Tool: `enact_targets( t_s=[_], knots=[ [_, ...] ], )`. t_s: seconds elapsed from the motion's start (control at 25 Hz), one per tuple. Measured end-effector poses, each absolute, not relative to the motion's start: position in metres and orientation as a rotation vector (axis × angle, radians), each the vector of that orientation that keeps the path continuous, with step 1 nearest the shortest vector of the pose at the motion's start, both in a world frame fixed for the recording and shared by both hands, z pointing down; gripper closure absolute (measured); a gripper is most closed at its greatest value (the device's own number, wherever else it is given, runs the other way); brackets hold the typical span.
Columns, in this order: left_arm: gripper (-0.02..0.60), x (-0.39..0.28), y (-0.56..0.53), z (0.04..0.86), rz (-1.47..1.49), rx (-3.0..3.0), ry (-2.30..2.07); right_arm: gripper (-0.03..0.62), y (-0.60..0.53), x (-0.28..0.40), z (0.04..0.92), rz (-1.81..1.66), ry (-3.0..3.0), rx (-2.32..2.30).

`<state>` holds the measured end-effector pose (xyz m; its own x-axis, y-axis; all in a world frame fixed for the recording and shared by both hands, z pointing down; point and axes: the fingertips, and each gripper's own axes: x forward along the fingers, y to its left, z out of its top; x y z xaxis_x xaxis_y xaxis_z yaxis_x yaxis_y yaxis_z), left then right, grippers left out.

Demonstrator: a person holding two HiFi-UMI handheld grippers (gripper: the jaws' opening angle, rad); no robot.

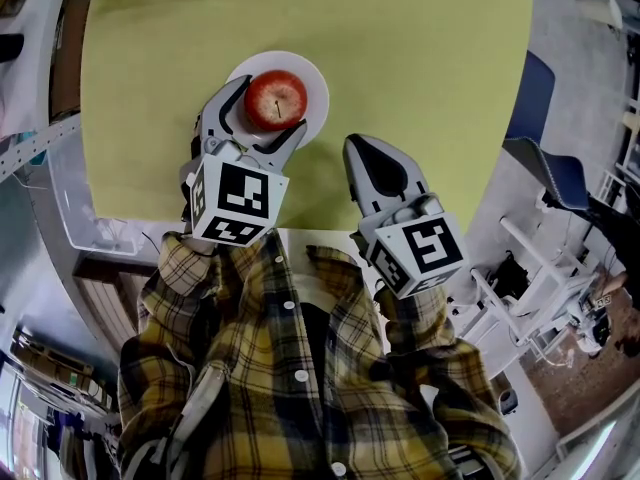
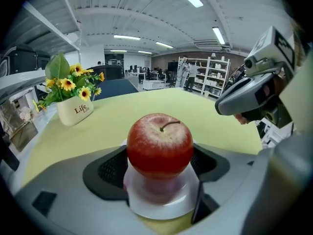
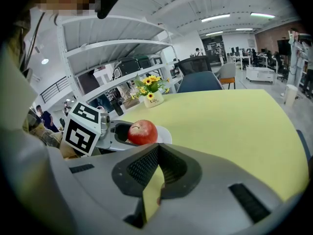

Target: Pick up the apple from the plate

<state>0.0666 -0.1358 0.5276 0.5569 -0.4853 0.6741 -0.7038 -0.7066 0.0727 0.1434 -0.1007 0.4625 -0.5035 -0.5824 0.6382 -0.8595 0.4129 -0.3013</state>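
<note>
A red apple [image 1: 276, 100] stands stem up on a small white plate [image 1: 314, 80] on the yellow-green table. My left gripper [image 1: 270, 110] reaches over the plate with one jaw on each side of the apple. In the left gripper view the apple [image 2: 160, 143] fills the gap between the dark pads [image 2: 111, 169], which lie close along its sides, and it rests on the plate [image 2: 161, 207]. My right gripper [image 1: 360, 150] hovers to the right of the plate, shut and empty. The right gripper view shows the apple [image 3: 142, 132] beyond its closed jaws [image 3: 155, 173].
A white pot of yellow flowers [image 2: 74, 112] stands farther back on the table [image 1: 420, 68]. A clear plastic bin [image 1: 70, 203] sits off the table's left edge. A blue chair [image 1: 550, 173] stands to the right, beyond the table's edge.
</note>
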Motion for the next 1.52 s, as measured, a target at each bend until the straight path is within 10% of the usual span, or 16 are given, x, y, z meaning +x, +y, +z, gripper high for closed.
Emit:
enact_targets(
  t_s=[1.52],
  knots=[
    [0.173, 0.067, -0.129, 0.37, 0.622, 2.53, -0.933, 0.597, -0.117, 0.14, 0.35, 0.606, -2.367, 1.289]
  ],
)
